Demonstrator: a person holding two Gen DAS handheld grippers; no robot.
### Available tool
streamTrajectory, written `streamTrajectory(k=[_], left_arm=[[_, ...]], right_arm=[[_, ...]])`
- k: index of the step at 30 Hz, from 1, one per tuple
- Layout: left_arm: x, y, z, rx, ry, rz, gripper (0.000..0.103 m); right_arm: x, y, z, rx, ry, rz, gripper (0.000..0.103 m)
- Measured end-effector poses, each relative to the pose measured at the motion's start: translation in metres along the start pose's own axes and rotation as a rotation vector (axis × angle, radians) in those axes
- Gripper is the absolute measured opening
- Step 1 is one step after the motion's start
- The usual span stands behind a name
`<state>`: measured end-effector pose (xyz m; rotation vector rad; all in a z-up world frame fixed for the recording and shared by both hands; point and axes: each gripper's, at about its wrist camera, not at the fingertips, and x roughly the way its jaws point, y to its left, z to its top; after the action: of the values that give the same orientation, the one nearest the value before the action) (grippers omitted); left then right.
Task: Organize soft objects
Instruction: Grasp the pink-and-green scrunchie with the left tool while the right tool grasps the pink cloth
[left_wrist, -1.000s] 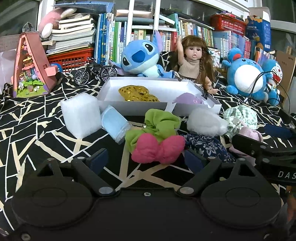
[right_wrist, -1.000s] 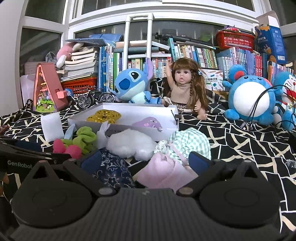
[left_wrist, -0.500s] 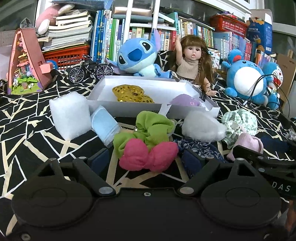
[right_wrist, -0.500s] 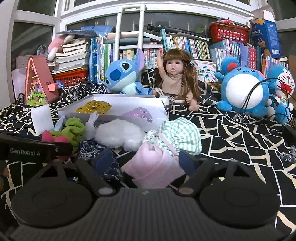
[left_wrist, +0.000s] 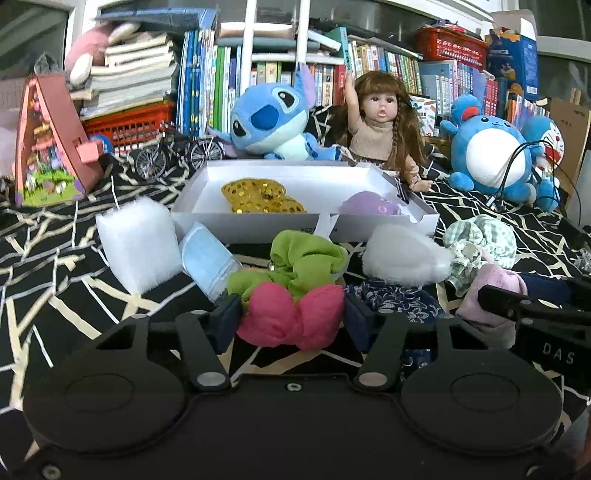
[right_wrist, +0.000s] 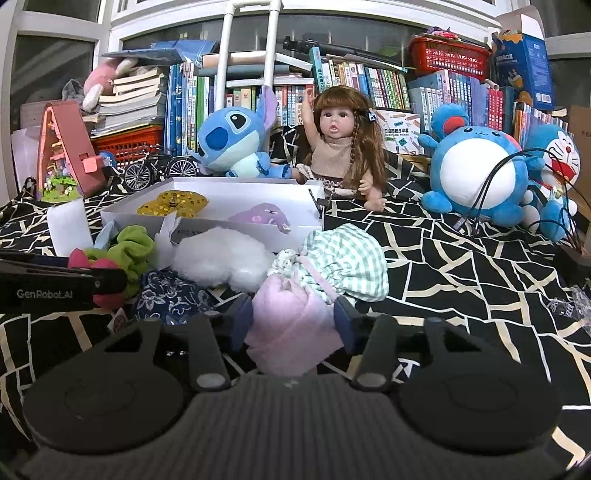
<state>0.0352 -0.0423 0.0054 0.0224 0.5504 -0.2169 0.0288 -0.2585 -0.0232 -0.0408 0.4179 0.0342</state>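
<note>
1. The surface (right_wrist: 461, 258) wears a black cloth with cream crack lines and carries everything below.
2. A white open box (left_wrist: 258, 225) sits at 12 o'clock from both grippers; inside lie a gold sequin piece (left_wrist: 258, 195) and a purple soft toy (left_wrist: 369, 205).
3. A blue Stitch plush (right_wrist: 229, 144) and a long-haired doll (right_wrist: 340, 147) sit behind the box, with a round blue plush (right_wrist: 476, 173) at 2 o'clock in the right wrist view.
4. A white foam block (left_wrist: 136, 247) stands at 10 o'clock from the left gripper, a light blue mask (left_wrist: 210, 262) leaning just beside it.
5. A white fluffy piece (right_wrist: 221, 258) and a green checked cloth (right_wrist: 347, 258) lie in front of the box.
6. Left gripper (left_wrist: 291, 317): its fingers are closing, both touching the sides of the pink and green scrunchie (left_wrist: 291, 314) on the surface.
7. Right gripper (right_wrist: 293, 321): its fingers are closing, pressed against a pale pink soft cloth (right_wrist: 291, 325) beside a navy floral cloth (right_wrist: 170, 295).
</note>
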Motion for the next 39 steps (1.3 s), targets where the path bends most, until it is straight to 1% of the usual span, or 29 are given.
streamTrajectory(k=[2, 9, 10, 12, 13, 16, 18, 19, 20, 23, 26, 31, 34, 35, 38, 39], left_arm=[[-0.004, -0.001, 0.001, 0.013, -0.015, 0.004, 0.051], [-0.015, 0.003, 0.009, -0.008, -0.050, -0.004, 0.048], [-0.016, 0.003, 0.011, -0.011, -0.055, -0.005, 0.048], [-0.019, 0.006, 0.014, -0.022, -0.063, -0.010, 0.048], [-0.020, 0.007, 0.015, -0.026, -0.066, -0.012, 0.048], [-0.023, 0.009, 0.021, -0.034, -0.078, -0.008, 0.048], [-0.025, 0.012, 0.023, -0.040, -0.086, -0.002, 0.048], [-0.026, 0.013, 0.024, -0.042, -0.089, 0.001, 0.048], [-0.026, 0.015, 0.025, -0.044, -0.090, 0.003, 0.048], [-0.027, 0.017, 0.026, -0.050, -0.090, 0.009, 0.048], [-0.026, 0.019, 0.025, -0.057, -0.084, 0.012, 0.048], [-0.025, 0.019, 0.025, -0.058, -0.081, 0.013, 0.048], [-0.025, 0.019, 0.025, -0.059, -0.081, 0.013, 0.048], [-0.025, 0.019, 0.025, -0.058, -0.081, 0.013, 0.048], [-0.025, 0.020, 0.025, -0.062, -0.079, 0.015, 0.048], [-0.025, 0.020, 0.025, -0.065, -0.079, 0.015, 0.048]], right_arm=[[-0.001, -0.001, 0.000, 0.003, -0.006, -0.005, 0.043], [-0.006, -0.004, 0.004, 0.033, -0.026, -0.009, 0.034], [-0.007, -0.004, 0.004, 0.036, -0.032, -0.008, 0.027], [-0.009, -0.004, 0.007, 0.042, -0.044, -0.008, 0.026], [-0.010, -0.004, 0.008, 0.042, -0.050, -0.006, 0.021], [-0.011, -0.003, 0.011, 0.038, -0.055, -0.006, 0.021], [-0.010, -0.005, 0.010, 0.041, -0.049, -0.001, 0.023], [-0.010, -0.005, 0.009, 0.042, -0.042, 0.000, 0.030], [-0.009, -0.007, 0.008, 0.048, -0.037, 0.001, 0.040], [-0.006, -0.007, 0.004, 0.052, -0.013, 0.010, 0.056], [-0.003, -0.005, 0.001, 0.039, 0.006, 0.007, 0.061], [0.004, -0.004, -0.002, 0.045, 0.051, 0.017, 0.064], [0.008, -0.003, -0.006, 0.049, 0.077, 0.027, 0.064], [0.008, -0.002, -0.006, 0.044, 0.077, 0.028, 0.054], [0.005, 0.001, -0.005, 0.033, 0.074, 0.029, 0.043], [0.003, 0.001, -0.004, 0.031, 0.071, 0.027, 0.041]])
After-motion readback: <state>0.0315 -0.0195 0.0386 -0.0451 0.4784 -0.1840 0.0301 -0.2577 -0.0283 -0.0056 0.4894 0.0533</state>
